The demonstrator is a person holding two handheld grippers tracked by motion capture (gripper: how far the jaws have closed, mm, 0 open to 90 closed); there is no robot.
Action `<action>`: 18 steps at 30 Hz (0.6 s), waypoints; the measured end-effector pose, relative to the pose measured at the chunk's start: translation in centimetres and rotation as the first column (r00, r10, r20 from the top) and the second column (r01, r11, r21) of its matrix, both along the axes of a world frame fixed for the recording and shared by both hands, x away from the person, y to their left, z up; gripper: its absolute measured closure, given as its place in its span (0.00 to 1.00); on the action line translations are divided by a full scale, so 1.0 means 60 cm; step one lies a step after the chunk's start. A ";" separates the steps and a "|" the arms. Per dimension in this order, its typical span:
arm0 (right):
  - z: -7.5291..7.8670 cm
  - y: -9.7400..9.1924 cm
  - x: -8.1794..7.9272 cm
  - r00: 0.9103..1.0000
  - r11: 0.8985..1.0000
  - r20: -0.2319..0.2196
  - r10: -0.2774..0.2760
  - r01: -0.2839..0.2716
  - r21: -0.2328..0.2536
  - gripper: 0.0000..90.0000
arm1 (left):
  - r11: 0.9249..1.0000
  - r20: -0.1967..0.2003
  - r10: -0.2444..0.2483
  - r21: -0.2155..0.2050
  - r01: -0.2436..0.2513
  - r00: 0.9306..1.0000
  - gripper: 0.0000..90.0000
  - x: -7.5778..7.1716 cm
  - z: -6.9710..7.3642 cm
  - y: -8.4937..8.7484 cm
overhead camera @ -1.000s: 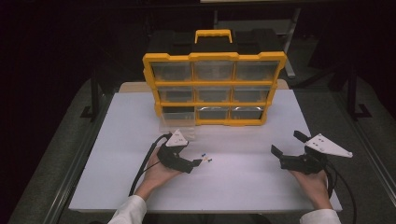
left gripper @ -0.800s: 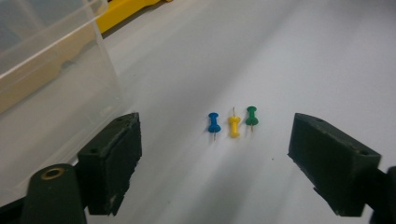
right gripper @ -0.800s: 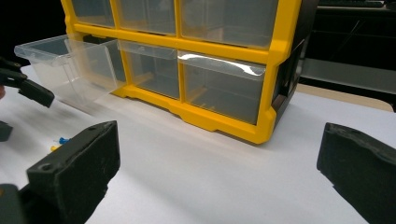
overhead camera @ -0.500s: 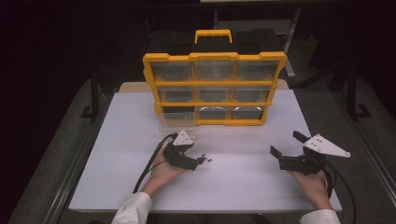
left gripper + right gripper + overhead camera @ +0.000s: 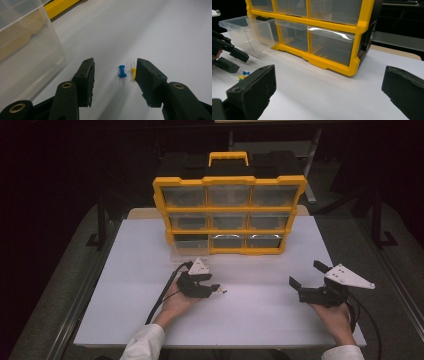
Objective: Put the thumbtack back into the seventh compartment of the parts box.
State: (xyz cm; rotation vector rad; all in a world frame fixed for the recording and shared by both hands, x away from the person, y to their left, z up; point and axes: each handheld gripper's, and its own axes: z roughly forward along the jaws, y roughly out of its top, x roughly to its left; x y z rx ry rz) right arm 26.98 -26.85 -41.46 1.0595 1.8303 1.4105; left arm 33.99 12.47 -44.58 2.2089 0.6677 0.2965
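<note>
Left gripper view puts you right over the work: your left gripper [image 5: 113,72] has its two black jaws partly apart and they have just been closing, with a small blue plastic push pin [image 5: 122,71] lying on the white table top [image 5: 155,30] between them and a small yellow plastic push pin [image 5: 133,72] just beside the right-hand jaw, perhaps touching it. Neither pad presses on the blue pin yet, so I judge the step in hand to be the pick-up of a pin, with the grasp not yet made. The clear plastic drawer [image 5: 25,45], pulled out of the bottom left slot of the yellow-framed organiser box with clear compartments [image 5: 229,215], stands on the table just to the left of your jaws, and it looks the likely place for the pins, though that is only my reading. In the high view your left gripper [image 5: 216,290] lies near the middle of the table, close in front of that drawer [image 5: 187,247], while your right gripper [image 5: 307,280] rests well apart at the near right, jaws wide apart and holding nothing. For the next move, you would need to centre the blue pin between the pads, keep the jaws low to the table, and close gently so the yellow pin is not flicked away.
</note>
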 end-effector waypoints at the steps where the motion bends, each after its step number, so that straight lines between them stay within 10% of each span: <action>1: 0.000 0.000 0.000 1.000 1.000 0.000 0.000 0.000 -0.001 0.00 | 1.000 -0.004 0.000 -0.001 0.000 1.000 0.56 0.001 -0.001 -0.001; 18: -0.001 0.000 0.001 1.000 1.000 -0.008 0.006 -0.006 0.001 0.00 | 0.998 -0.018 -0.025 0.049 0.026 1.000 0.65 0.012 -0.008 -0.015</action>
